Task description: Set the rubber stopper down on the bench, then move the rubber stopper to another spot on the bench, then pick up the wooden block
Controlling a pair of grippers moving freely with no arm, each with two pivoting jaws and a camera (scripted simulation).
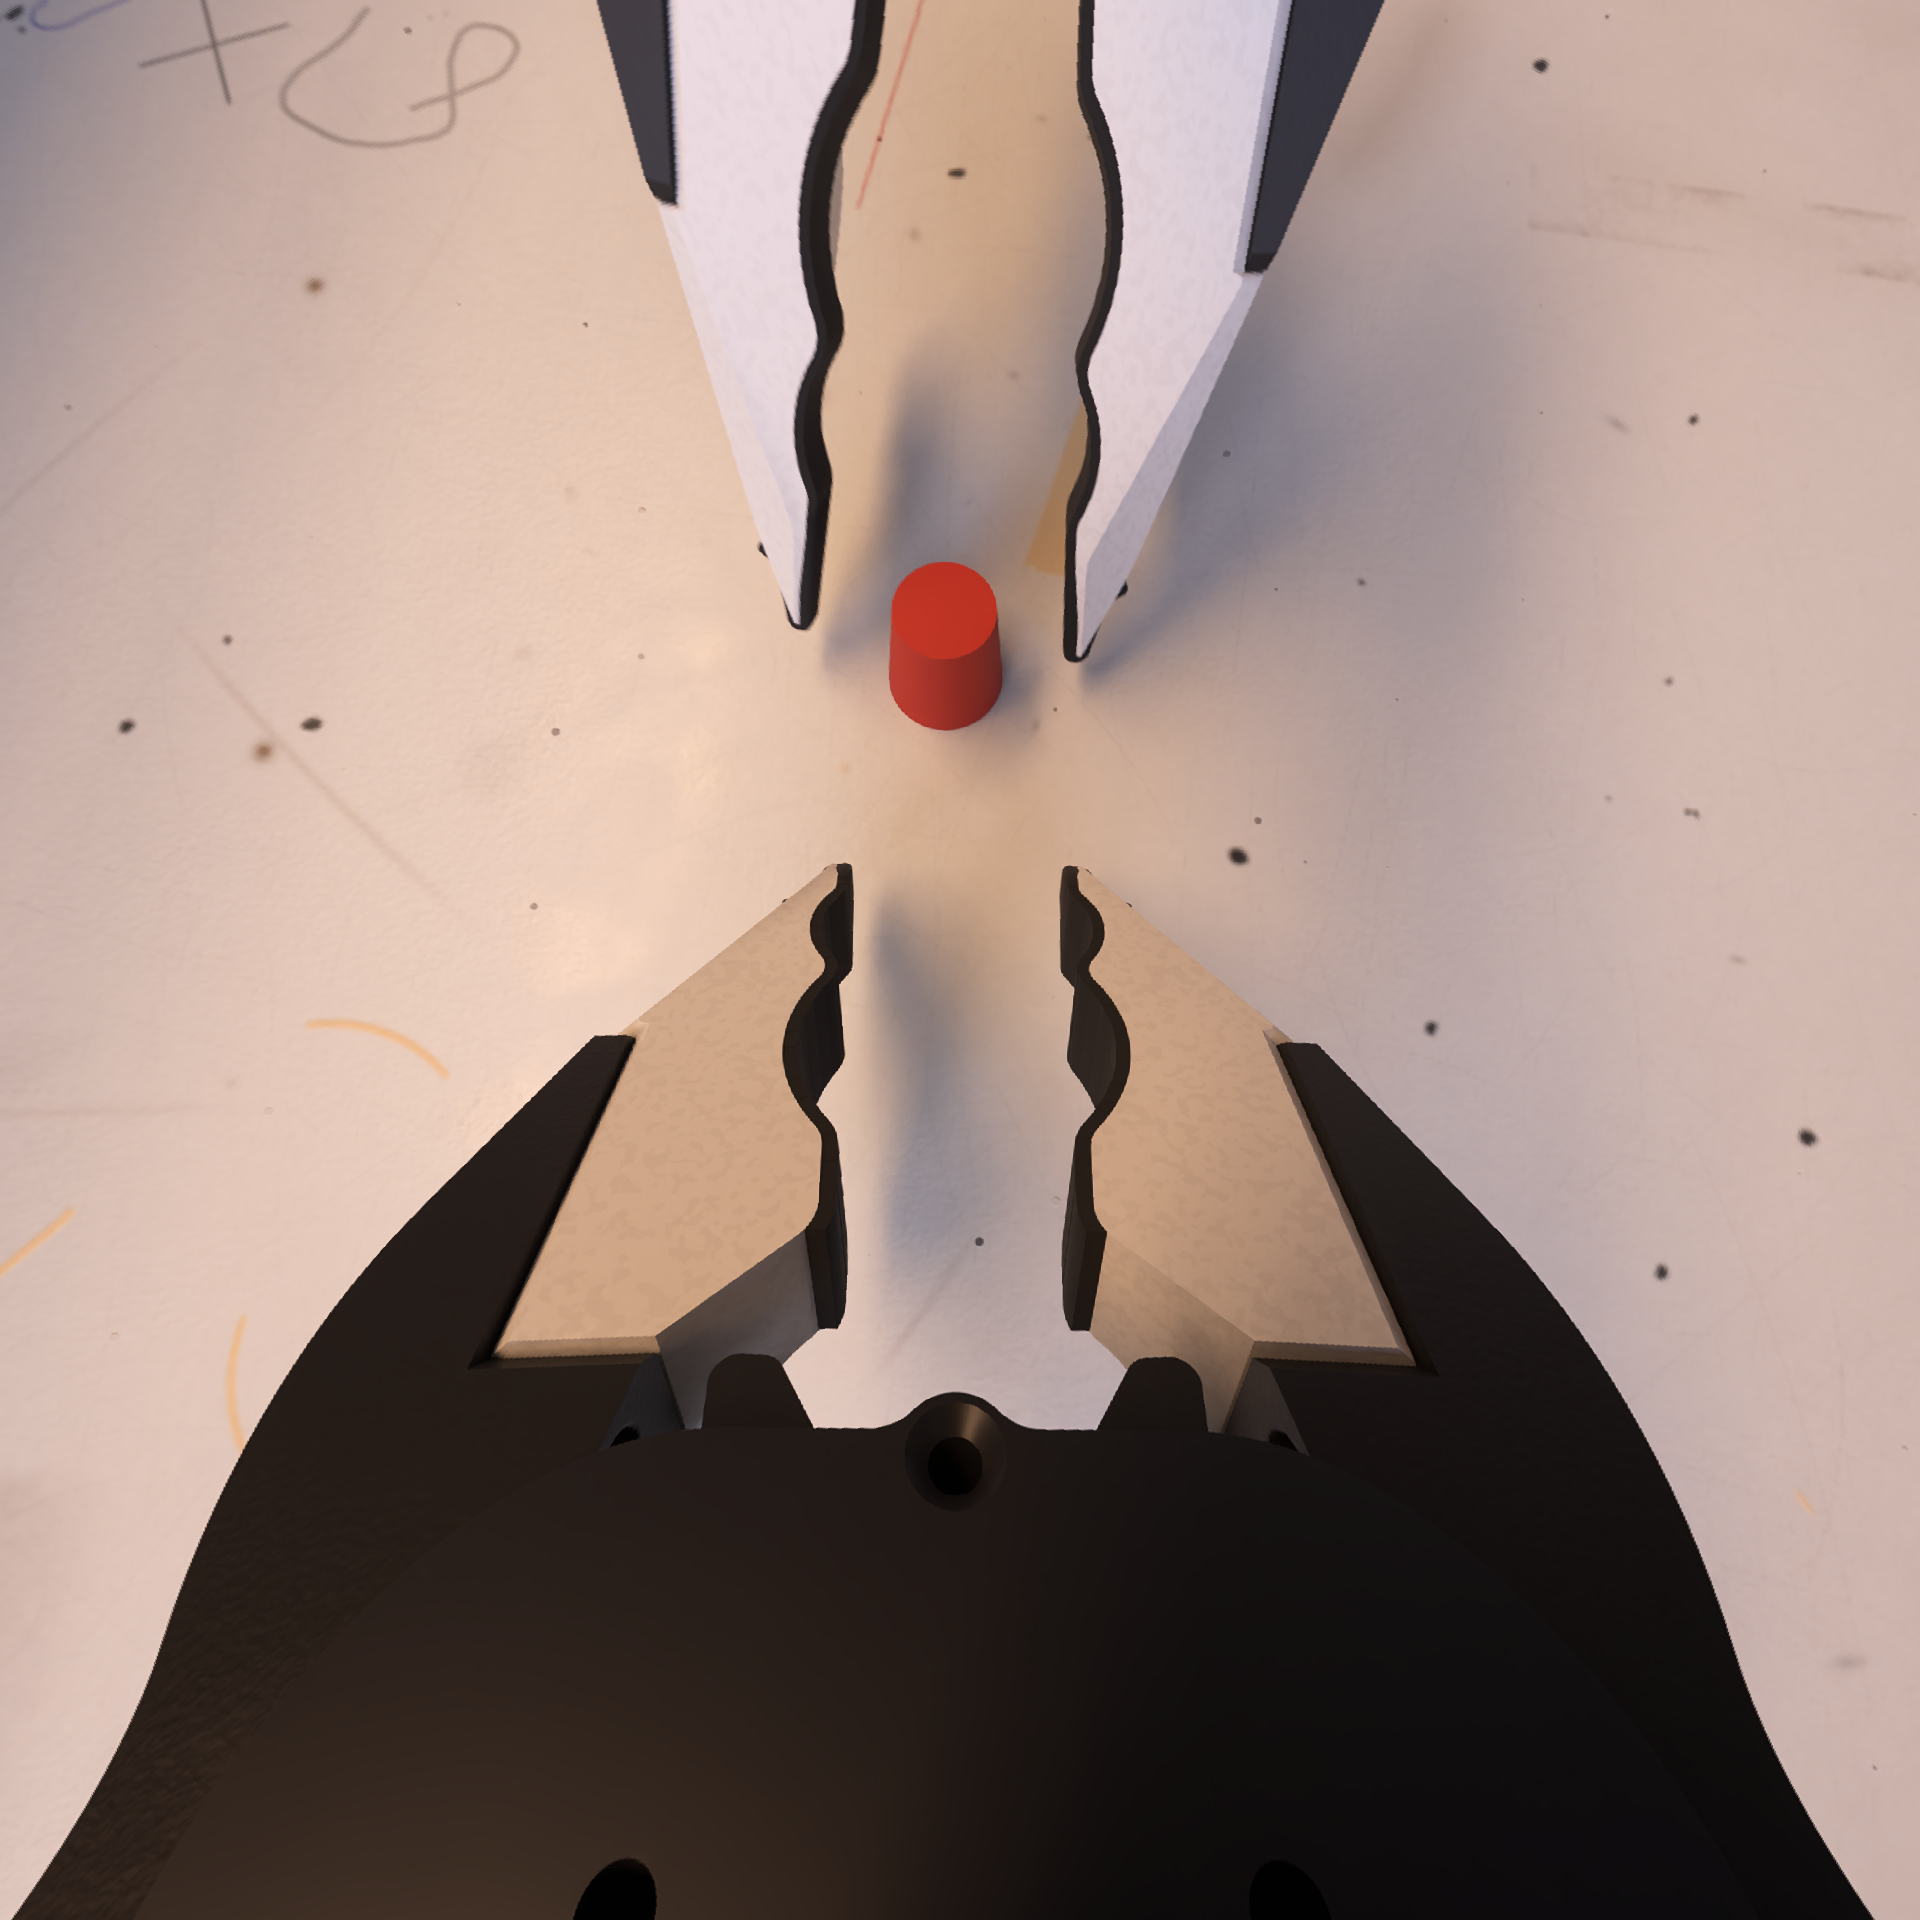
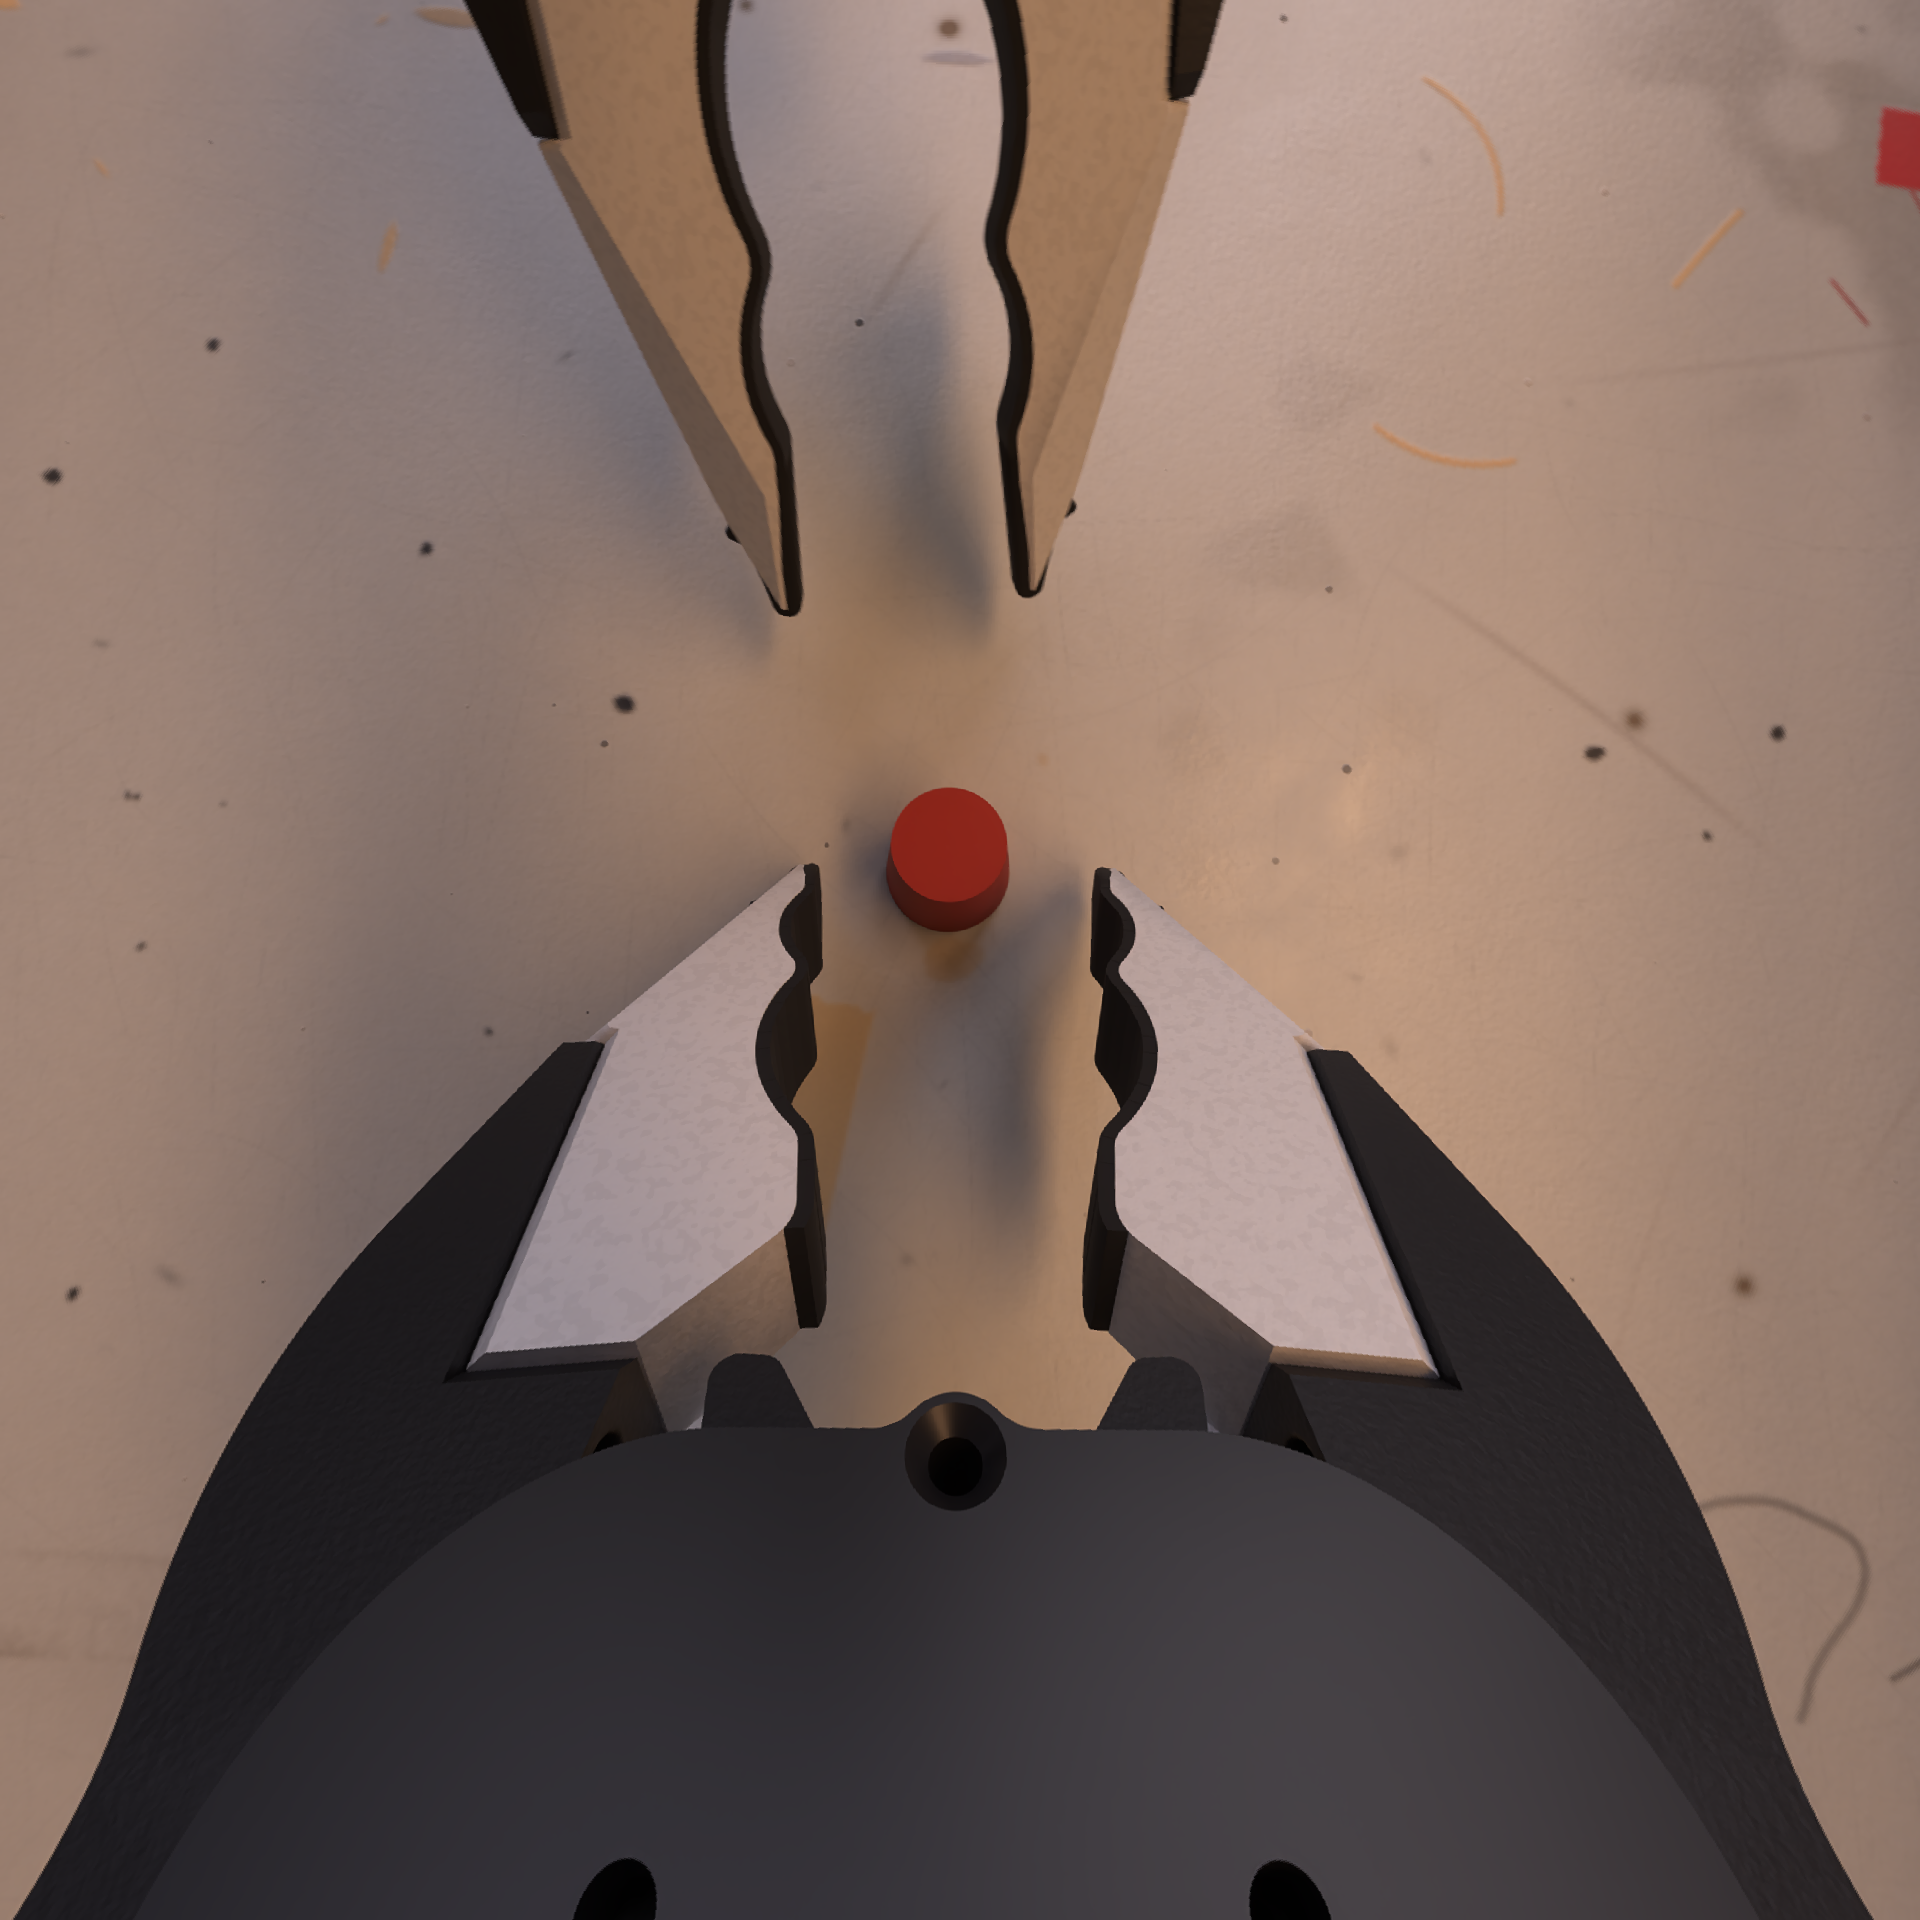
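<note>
A small red rubber stopper stands upright on the pale bench; it also shows in the right wrist view. My left gripper, with tan fingers, is open and empty, its tips a short way back from the stopper. My right gripper, with white fingers, is open and empty, and the stopper sits just at its tips, apart from both. Each gripper faces the other: the right one shows in the left wrist view, the left one in the right wrist view. No wooden block is in view.
The bench is scuffed, with dark specks, pencil scribbles and thin orange curls. A red thing is cut off at the right edge of the right wrist view.
</note>
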